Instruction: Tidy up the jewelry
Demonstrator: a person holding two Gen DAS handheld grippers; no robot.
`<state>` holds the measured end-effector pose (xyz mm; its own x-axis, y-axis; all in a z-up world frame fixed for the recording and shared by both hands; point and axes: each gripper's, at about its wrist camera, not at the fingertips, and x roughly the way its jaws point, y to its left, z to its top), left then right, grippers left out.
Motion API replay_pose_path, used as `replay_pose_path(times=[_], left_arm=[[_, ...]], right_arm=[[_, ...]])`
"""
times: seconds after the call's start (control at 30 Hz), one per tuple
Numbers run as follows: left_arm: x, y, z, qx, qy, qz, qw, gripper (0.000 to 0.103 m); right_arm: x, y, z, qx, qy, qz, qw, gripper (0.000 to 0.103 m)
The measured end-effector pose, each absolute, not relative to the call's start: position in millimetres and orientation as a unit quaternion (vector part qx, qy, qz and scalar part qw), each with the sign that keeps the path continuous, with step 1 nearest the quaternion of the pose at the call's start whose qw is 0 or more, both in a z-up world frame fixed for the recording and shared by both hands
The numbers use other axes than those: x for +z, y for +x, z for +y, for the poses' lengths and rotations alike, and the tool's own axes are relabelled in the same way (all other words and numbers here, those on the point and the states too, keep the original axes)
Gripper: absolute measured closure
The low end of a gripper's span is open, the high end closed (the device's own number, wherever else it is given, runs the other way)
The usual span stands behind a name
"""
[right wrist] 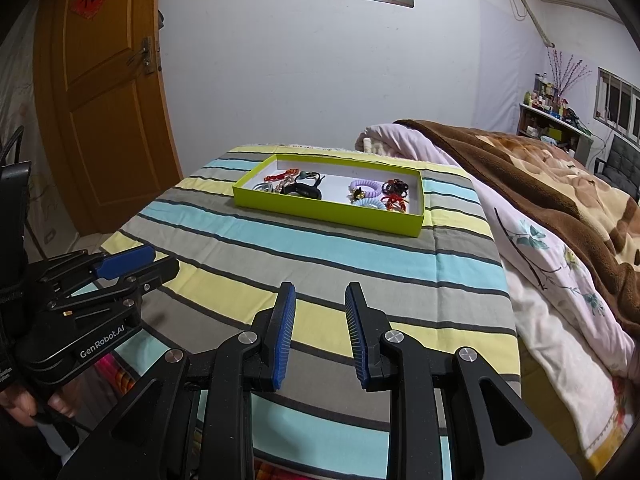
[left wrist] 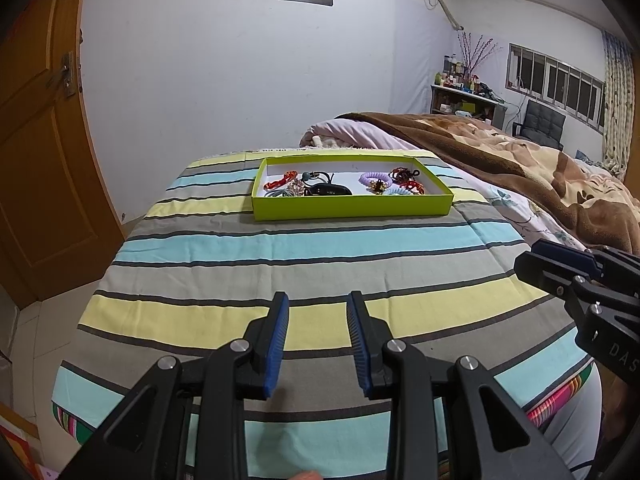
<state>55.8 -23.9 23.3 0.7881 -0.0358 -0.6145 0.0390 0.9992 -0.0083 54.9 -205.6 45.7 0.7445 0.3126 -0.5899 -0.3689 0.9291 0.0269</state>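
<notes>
While both grippers hover with jaws apart and nothing between them, the left gripper and right gripper face a lime-green tray well ahead on the striped cloth. It holds a purple coil band, black band, red bracelets and a blue coil.

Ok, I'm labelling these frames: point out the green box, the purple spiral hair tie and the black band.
green box (left wrist: 352,207), left wrist view, on its near outer wall.
purple spiral hair tie (left wrist: 374,178), left wrist view, on its coil.
black band (right wrist: 303,191), right wrist view, on its dark body.
</notes>
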Motion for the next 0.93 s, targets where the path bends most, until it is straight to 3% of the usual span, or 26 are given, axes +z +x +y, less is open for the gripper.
replay_pose_path(times=[0.93], left_arm=[[23.3,56.1,-26.2,-0.024,0.002,0.32,0.947,0.072]], right_arm=[[43.8,54.2,-207.8,0.181,-0.044,0.307,0.933,0.077]])
